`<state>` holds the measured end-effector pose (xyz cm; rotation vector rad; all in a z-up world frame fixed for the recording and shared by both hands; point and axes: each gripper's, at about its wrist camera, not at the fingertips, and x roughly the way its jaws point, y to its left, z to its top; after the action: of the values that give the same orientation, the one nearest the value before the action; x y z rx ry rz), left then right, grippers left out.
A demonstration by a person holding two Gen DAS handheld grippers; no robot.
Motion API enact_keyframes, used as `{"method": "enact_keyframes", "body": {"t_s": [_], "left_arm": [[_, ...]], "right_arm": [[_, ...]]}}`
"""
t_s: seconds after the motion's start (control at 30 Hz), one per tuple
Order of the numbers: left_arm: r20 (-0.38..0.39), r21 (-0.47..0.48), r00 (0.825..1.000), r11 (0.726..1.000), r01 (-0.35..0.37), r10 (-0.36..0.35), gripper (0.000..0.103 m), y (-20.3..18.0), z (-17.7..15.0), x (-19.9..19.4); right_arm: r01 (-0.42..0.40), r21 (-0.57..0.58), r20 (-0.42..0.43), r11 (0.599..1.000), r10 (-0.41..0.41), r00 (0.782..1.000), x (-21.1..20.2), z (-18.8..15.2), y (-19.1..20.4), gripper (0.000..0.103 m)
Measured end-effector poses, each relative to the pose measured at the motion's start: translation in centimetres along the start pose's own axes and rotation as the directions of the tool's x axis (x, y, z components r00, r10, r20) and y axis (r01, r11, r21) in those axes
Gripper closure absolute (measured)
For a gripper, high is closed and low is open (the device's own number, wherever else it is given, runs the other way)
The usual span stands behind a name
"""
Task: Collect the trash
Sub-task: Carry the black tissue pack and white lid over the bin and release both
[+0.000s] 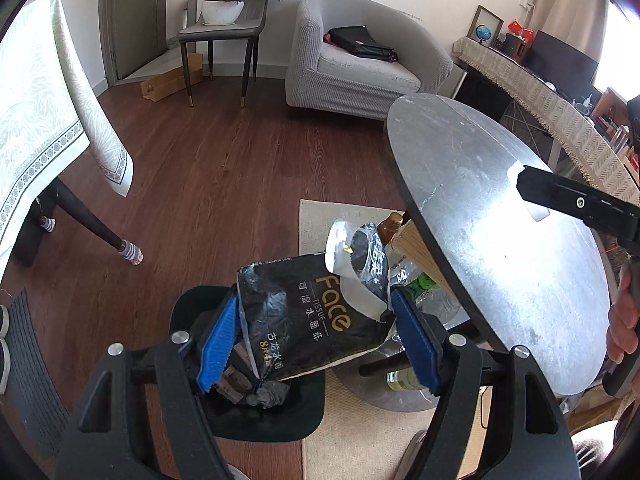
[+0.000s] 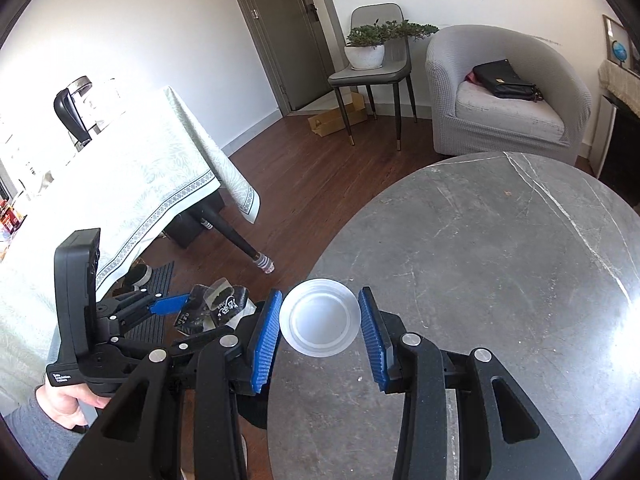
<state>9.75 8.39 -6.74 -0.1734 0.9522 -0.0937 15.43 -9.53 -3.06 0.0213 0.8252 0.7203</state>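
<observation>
Tissue pack (image 1: 304, 320) clamped in left gripper (image 1: 316, 340) above bin (image 1: 280, 428); plastic lid (image 2: 320, 317) gripped by right gripper (image 2: 320, 336) nearby; neither dropped in yet.

Glossy plastic tissue wrapper (image 1: 308, 316); translucent plastic cup (image 2: 320, 322).

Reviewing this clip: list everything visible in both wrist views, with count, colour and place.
Crumpled tissue packet: one, black and white, between left gripper pads, above bin.
Dark bin: one, on floor, trash inside.
Translucent plastic cup: one, whitish, between right gripper pads.
Round marble table: one, grey.
Bottles: several, brown, green, clear, under the round table.
Armchair: one, grey, black bag on it.
Potted plant: one, on grey chair.
Clothed table: one, pale green cloth.
Left gripper: shut on packet.
Right gripper: around cup.
</observation>
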Motion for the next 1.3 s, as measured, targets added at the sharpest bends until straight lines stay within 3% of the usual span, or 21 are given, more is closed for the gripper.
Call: {"method": "enact_keyframes", "body": {"t_s": [0.63, 0.8, 0.93, 1.17, 1.3], "left_arm": [[-0.128, -0.106, 0.992, 0.994, -0.028, 0.014, 0.027, 7.0, -4.3, 2.2], [-0.196, -0.099, 0.98, 0.994, -0.044, 0.024, 0.024, 8.3, -4.9, 3.2], [-0.187, -0.082, 0.982, 0.995, -0.049, 0.032, 0.023, 8.9, -5.1, 2.5], [-0.179, -0.139, 0.984, 0.99, -0.016, -0.01, 0.016, 10.6, -5.0, 1.8], [-0.161, -0.132, 0.987, 0.991, -0.022, 0.001, 0.018, 10.6, -4.9, 1.3]], "right_arm": [[-0.077, -0.096, -0.073, 0.992, 0.07, 0.995, 5.8, 0.9, 7.7, 0.063], [-0.074, -0.128, -0.096, 0.989, 0.062, 0.993, 7.3, 1.0, 9.1, 0.063], [-0.067, -0.141, -0.115, 0.988, 0.051, 0.992, 8.6, 1.0, 9.9, 0.063], [-0.06, -0.156, -0.137, 0.986, 0.039, 0.99, 10.5, 0.8, 10.7, 0.063], [-0.056, -0.167, -0.146, 0.984, 0.031, 0.989, 11.5, 0.8, 11.6, 0.063]]}}
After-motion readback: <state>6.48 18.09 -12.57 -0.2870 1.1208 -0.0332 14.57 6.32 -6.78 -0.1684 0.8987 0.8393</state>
